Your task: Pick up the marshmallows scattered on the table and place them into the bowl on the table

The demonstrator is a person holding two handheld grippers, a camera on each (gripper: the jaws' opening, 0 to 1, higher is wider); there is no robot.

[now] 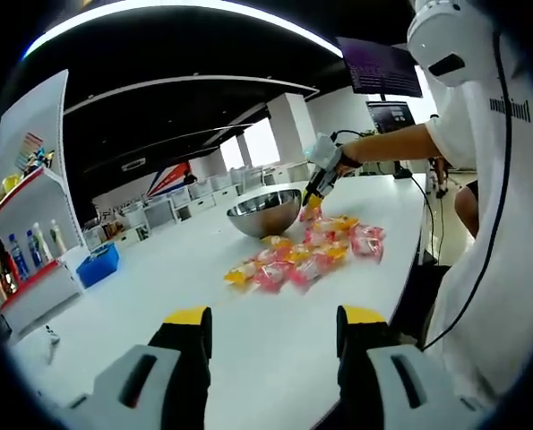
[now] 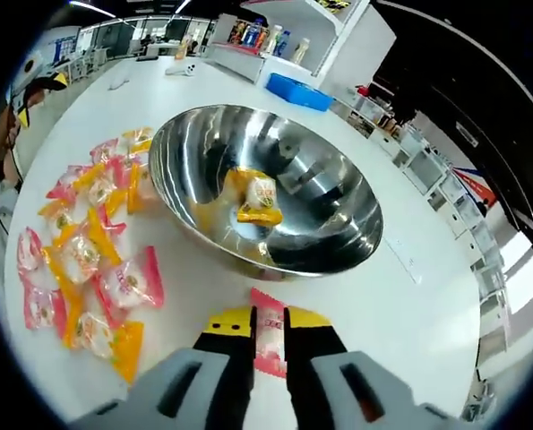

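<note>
A steel bowl point(image 2: 338, 233) stands on the white table point(image 2: 427, 331) with one yellow-wrapped marshmallow point(image 2: 259, 199) lying inside. My right gripper point(image 2: 268, 333) is shut on a pink-wrapped marshmallow point(image 2: 269, 336), held just short of the bowl's near rim. Several pink and yellow marshmallow packets point(image 2: 87, 260) lie scattered to the bowl's left. In the left gripper view the bowl point(image 1: 264, 211) sits far off, the packets point(image 1: 306, 255) in front of it, and the right gripper point(image 1: 318, 184) hovers beside the bowl. My left gripper point(image 1: 273, 331) is open over bare table.
A person's arm and white shirt point(image 1: 481, 269) fill the right of the left gripper view. A blue tray point(image 1: 98, 265) and a shelf with bottles point(image 1: 29, 260) stand at the table's far left. The blue tray point(image 2: 300, 93) lies beyond the bowl.
</note>
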